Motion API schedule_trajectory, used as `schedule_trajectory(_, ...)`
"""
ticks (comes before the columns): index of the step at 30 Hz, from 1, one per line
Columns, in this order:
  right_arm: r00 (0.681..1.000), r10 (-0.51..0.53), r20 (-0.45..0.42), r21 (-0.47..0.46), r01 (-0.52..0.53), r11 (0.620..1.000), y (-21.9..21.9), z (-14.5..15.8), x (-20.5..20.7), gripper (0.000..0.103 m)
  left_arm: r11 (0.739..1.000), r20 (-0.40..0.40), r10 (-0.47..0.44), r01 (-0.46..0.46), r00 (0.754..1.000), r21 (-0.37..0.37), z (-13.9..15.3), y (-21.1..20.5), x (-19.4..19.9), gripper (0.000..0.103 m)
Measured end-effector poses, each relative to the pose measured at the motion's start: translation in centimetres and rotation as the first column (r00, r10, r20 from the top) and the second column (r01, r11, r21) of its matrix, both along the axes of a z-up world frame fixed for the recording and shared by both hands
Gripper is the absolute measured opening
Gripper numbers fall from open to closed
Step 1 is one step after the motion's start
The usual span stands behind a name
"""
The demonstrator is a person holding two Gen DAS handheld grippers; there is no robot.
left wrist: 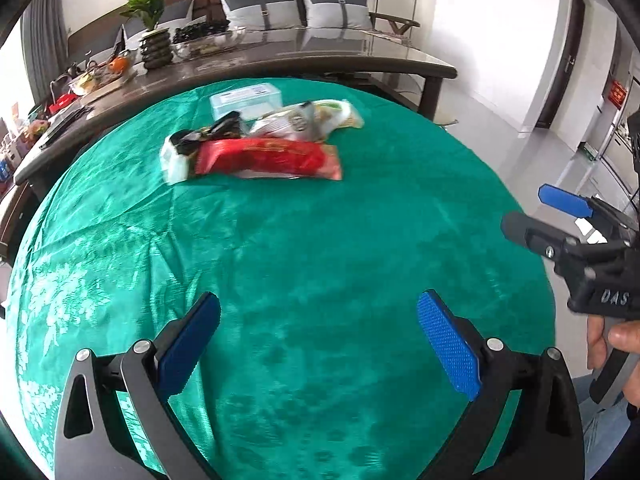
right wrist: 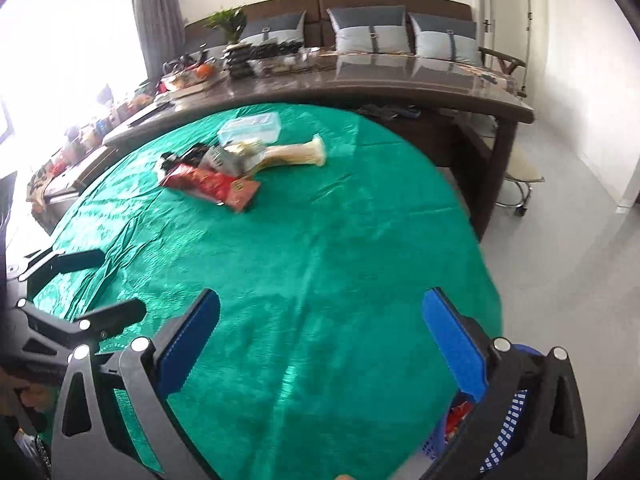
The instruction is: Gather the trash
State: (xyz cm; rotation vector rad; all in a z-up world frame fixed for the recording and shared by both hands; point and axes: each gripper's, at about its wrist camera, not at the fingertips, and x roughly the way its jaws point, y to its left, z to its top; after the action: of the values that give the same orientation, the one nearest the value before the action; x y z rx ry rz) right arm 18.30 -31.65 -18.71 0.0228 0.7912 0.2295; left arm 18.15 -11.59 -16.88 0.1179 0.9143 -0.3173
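Note:
A pile of snack wrappers lies on the far part of the green tablecloth (left wrist: 304, 248): a red wrapper (left wrist: 268, 158), a black and white wrapper (left wrist: 184, 152), a silver and cream wrapper (left wrist: 304, 120). The red wrapper (right wrist: 212, 186) and a long cream packet (right wrist: 292, 154) also show in the right wrist view. My left gripper (left wrist: 320, 320) is open and empty, well short of the pile. My right gripper (right wrist: 320, 320) is open and empty; it also shows at the right edge of the left wrist view (left wrist: 528, 212). A blue basket (right wrist: 472, 428) with red trash in it sits below the table's right edge.
A clear plastic box (left wrist: 246, 100) stands behind the pile. A long dark table (left wrist: 320, 60) with a plant (left wrist: 150, 12), fruit and clutter runs behind the green table. A sofa with grey cushions (left wrist: 260, 6) is behind it. A stool (right wrist: 520, 184) stands on the floor at the right.

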Motion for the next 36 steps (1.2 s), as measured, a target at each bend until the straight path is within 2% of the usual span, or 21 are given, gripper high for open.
schedule_trajectory(7, 0.991, 0.126, -0.043, -0.158, -0.131, 0.979, 5.7, -1.9, 1.3, 0.098, 0.999, -0.055, 0.038, -0.038, 0.998, 0.001, -1.8, 6.2, 2.8, 0.098)
schedule_trajectory(10, 0.987, 0.139, -0.078, -0.156, -0.15, 0.976, 6.3, -2.8, 1.6, 0.098, 0.999, -0.087, 0.052, -0.052, 0.995, 0.01, -2.5, 8.0, 3.8, 0.098)
schedule_trajectory(15, 0.984, 0.146, -0.107, -0.128, -0.159, 0.979, 6.2, -3.5, 1.9, 0.098, 0.998, -0.045, -0.004, 0.007, 0.999, 0.066, -3.0, 8.4, 4.0, 0.099)
schedule_trajectory(18, 0.982, 0.146, -0.122, -0.1, -0.158, 0.982, 6.0, -3.6, 2.0, 0.098, 0.997, -0.049, -0.047, 0.05, 0.998, 0.063, -3.0, 8.6, 4.7, 0.099)
schedule_trajectory(26, 0.982, 0.145, -0.122, -0.102, -0.158, 0.982, 6.1, -3.6, 2.1, 0.098, 0.99, -0.039, -0.12, 0.122, 0.992, 0.074, -3.1, 10.3, 12.4, 0.099)
schedule_trajectory(32, 0.982, 0.145, -0.123, -0.101, -0.158, 0.982, 6.1, -3.6, 2.1, 0.098, 0.972, 0.004, -0.202, 0.2, 0.979, 0.125, -3.0, 8.5, 16.9, 0.098)
schedule_trajectory(34, 0.982, 0.144, -0.123, -0.101, -0.157, 0.982, 6.2, -3.6, 2.1, 0.098, 0.962, 0.018, -0.241, 0.236, 0.97, 0.137, -2.8, 7.8, 17.5, 0.093)
schedule_trajectory(36, 0.982, 0.145, -0.123, -0.101, -0.157, 0.982, 6.1, -3.6, 2.1, 0.098, 0.954, 0.025, -0.275, 0.27, 0.961, 0.133, -2.6, 7.2, 18.0, 0.074)
